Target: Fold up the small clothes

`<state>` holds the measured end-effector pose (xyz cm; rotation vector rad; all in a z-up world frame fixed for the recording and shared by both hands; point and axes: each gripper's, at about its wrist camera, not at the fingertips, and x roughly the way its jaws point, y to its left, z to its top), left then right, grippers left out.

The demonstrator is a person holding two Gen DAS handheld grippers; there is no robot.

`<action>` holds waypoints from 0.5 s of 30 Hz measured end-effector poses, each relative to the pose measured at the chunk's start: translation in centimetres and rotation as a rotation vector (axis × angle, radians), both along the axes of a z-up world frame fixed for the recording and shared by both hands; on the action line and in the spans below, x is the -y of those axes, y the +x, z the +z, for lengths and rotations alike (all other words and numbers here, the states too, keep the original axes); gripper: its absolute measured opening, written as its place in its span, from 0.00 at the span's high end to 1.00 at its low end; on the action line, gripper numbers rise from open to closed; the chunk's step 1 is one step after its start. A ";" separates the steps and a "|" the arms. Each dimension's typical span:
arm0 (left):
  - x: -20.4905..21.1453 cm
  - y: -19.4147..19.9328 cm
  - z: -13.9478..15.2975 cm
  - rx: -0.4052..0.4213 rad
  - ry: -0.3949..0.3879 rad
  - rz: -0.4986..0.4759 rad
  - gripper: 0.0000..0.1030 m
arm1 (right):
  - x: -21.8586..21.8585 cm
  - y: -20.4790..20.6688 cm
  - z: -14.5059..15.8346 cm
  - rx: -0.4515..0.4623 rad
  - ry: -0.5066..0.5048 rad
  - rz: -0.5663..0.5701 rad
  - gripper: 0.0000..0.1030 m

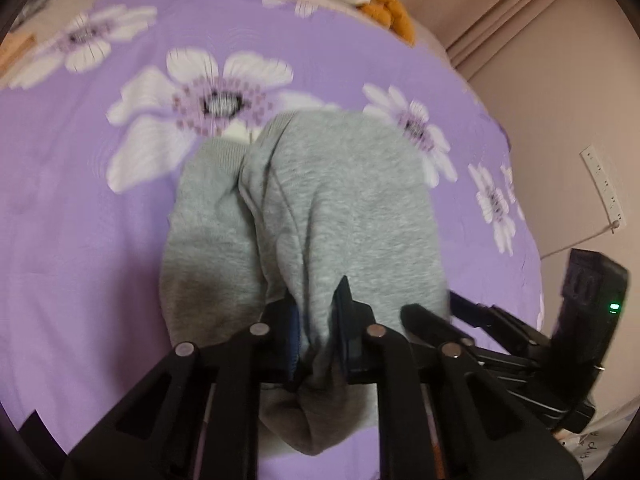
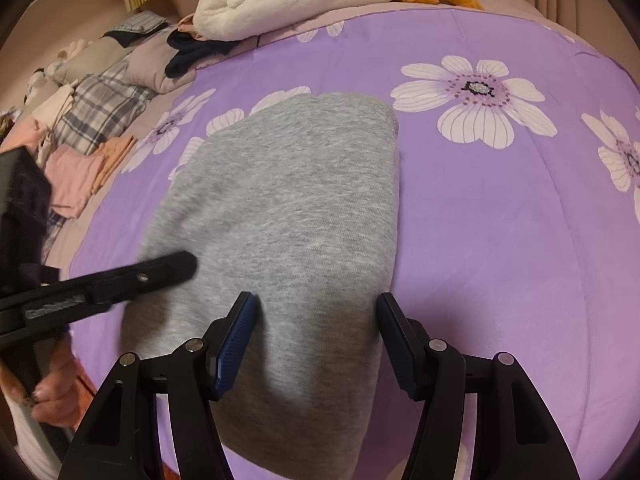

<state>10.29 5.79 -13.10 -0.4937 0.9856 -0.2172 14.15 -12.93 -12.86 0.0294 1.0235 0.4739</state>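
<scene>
My left gripper (image 1: 316,328) pinches the near edge of the soft grey knit garment (image 2: 280,220). My right gripper (image 2: 316,344) stands half spread, garment between its blue pads (image 2: 236,344). The garment lies on the purple flowered bedcover (image 2: 500,240), its length running away from me.

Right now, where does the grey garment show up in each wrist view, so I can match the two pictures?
Left wrist view: the grey garment fills the centre and runs down to the bottom edge, a bunch of it pinched in the left hand-held gripper.
Right wrist view: centre, spreading up and left, its near end between the open fingers of the right hand-held gripper.
Shared landmark: the purple flowered bedspread beneath it.
</scene>
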 end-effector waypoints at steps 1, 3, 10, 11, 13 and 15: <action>-0.3 -0.6 1.0 0.022 -0.013 0.002 0.87 | 0.1 -0.1 0.3 0.003 0.008 0.004 0.41; -0.9 -1.3 2.6 0.062 -0.019 0.002 0.87 | 0.3 -0.4 1.4 0.021 0.033 0.017 0.40; -3.1 -1.4 0.1 -0.006 0.060 0.023 0.84 | -0.1 -0.3 1.7 0.023 0.062 0.045 0.31; -3.2 -1.1 -1.5 -0.038 0.047 0.018 0.79 | -0.3 0.1 1.0 -0.011 0.068 0.042 0.31; -3.1 -0.8 -3.4 -0.072 0.039 0.023 0.73 | -0.5 0.5 -0.1 -0.049 0.070 0.044 0.31; -3.1 -0.8 -4.1 -0.069 0.044 0.046 0.60 | -0.9 0.7 -0.9 -0.074 0.063 0.055 0.28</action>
